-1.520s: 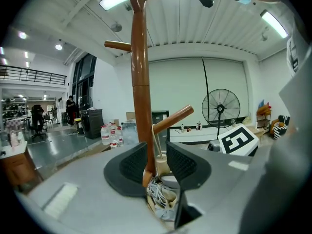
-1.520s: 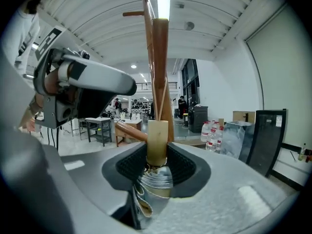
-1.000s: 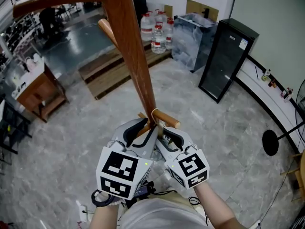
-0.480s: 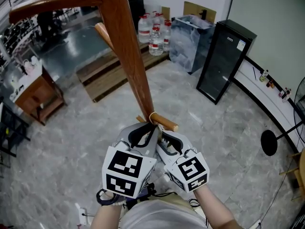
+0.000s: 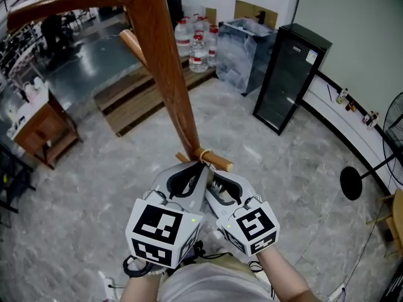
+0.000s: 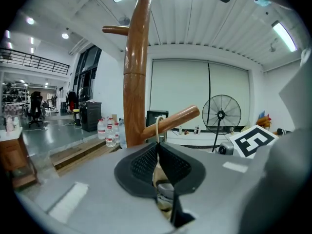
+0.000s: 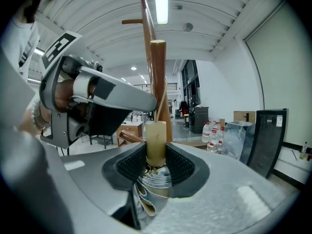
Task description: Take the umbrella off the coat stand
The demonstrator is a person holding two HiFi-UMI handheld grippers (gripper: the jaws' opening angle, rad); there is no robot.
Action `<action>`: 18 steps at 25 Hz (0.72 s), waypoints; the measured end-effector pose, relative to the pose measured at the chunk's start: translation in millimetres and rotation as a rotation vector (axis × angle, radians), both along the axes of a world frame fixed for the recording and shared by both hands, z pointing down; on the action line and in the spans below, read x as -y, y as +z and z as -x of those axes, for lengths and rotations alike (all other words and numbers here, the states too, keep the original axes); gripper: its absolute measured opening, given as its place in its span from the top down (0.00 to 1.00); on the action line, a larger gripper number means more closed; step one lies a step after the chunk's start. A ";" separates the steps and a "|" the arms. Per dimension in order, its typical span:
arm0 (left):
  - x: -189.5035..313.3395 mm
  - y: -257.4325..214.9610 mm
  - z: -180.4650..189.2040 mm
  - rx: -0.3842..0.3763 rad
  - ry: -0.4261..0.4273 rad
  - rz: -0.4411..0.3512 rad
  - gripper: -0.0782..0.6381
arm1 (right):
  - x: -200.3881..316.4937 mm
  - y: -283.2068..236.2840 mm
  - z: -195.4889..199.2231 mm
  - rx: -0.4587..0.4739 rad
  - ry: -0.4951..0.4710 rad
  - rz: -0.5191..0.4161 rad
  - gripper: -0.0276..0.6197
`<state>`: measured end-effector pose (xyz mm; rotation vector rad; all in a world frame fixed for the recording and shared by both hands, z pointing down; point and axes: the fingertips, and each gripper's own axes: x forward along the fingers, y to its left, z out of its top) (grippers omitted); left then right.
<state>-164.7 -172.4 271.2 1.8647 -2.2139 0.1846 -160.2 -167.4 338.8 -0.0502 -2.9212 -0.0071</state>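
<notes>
Umbrella (image 7: 155,182) hangs by its cord loop (image 6: 157,128) from a peg (image 6: 173,122) low on the coat stand (image 5: 165,74). Its cream handle (image 7: 156,138) is clamped in the right gripper (image 7: 156,152), while the left gripper (image 6: 157,145) is closing its jaws on the cord just under the peg. I reckon the loop should slide up toward 2 o'clock, along the peg's tilt and past its tip, with both hands rising together. The left gripper view shows the cord pinched, and the right gripper view shows the handle; the head view hides both grips under the grippers.

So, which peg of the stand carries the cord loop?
The lowest, short peg; the cream cord circles it, while the higher pegs look bare.
</notes>
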 end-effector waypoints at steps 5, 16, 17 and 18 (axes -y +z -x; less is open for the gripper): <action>2.3 -12.4 -7.2 0.030 0.035 -0.028 0.85 | 3.4 -12.3 -5.5 0.024 0.025 0.000 0.77; -5.4 -37.8 -23.7 0.108 0.144 -0.087 0.85 | -2.6 -30.0 -19.7 0.049 0.106 -0.012 0.77; -6.3 -38.2 -26.2 0.112 0.154 -0.090 0.85 | -3.1 -30.2 -21.9 0.049 0.116 -0.012 0.77; -6.8 -38.7 -28.1 0.113 0.165 -0.092 0.85 | -3.2 -30.9 -23.7 0.048 0.125 -0.012 0.77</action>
